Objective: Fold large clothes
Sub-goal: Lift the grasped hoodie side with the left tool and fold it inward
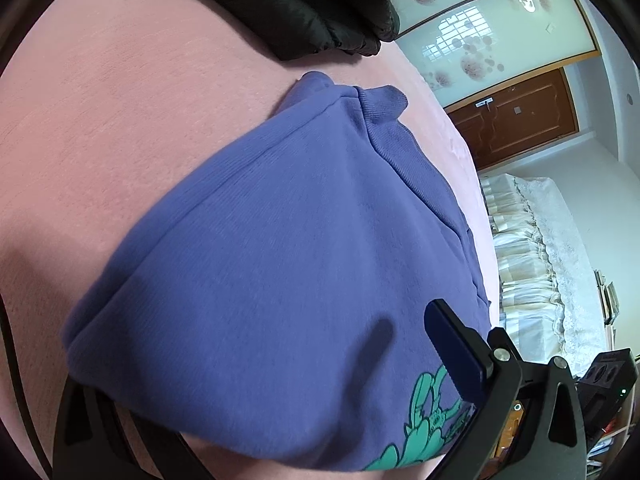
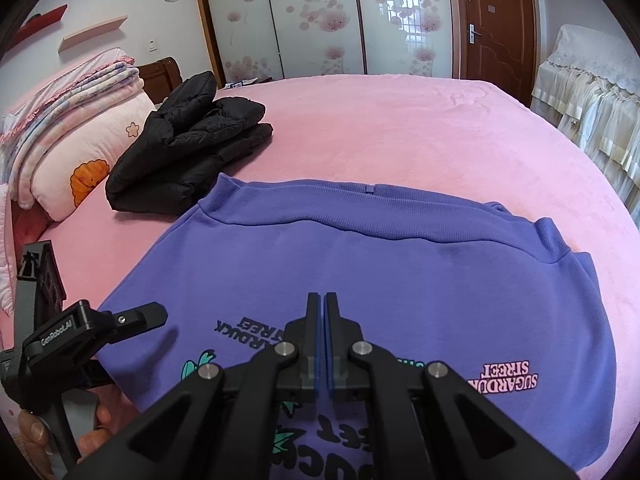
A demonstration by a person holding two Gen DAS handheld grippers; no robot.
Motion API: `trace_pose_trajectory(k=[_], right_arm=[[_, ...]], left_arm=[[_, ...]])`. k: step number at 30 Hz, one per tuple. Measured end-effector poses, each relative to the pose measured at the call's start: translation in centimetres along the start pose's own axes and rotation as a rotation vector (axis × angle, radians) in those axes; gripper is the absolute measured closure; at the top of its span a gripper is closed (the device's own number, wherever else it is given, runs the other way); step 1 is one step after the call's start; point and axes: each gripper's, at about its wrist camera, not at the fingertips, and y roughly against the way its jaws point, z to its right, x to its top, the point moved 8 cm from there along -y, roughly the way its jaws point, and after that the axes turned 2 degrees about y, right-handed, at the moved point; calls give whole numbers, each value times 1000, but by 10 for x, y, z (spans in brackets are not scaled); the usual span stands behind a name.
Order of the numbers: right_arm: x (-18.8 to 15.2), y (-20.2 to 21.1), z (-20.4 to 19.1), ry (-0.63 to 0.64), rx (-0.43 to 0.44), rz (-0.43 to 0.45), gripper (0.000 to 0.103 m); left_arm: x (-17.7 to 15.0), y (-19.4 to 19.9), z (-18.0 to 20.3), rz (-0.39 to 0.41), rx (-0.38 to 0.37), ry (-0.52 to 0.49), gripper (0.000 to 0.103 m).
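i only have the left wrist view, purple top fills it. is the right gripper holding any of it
Observer: No. The right gripper is shut with nothing between its fingers, hovering over the purple sweatshirt.
Operator: whats that black thing at my top edge
Observer: A folded black puffer jacket, lying on the pink bed beside the sweatshirt's collar.
Operator: is my left gripper over the cloth
Observer: The left gripper is open; the right view shows its one visible finger over the sweatshirt's edge, pinching nothing.
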Motion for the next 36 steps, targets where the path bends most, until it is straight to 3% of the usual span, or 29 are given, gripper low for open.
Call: trace_pose_trajectory(k=[4, 7, 8, 12, 15, 21, 29, 36], right_arm=[[2, 0, 2, -6, 2, 2, 102], [6, 0, 5, -21, 2, 5, 102], [7, -1, 6, -23, 1, 6, 102], [11, -6, 7, -27, -18, 17, 102], [9, -12, 10, -33, -52, 11, 102], [-13, -38, 16, -75, -61, -48, 102], [-33, -57, 33, -201, 36, -44, 103], [-31, -57, 50, -303, 195, -76, 103]], left_arm=[[7, 3, 1, 32, -18, 38, 3], [15, 8, 1, 45, -40, 70, 34], [18, 7, 1, 37, -37, 66, 57], [20, 10, 11, 7, -9, -14, 76], [19, 21, 30, 49, 53, -142, 80], [16, 47, 78, 125, 47, -291, 82], [-20, 52, 176, 145, -29, -594, 85], [-43, 45, 220, 159, -6, -732, 85]])
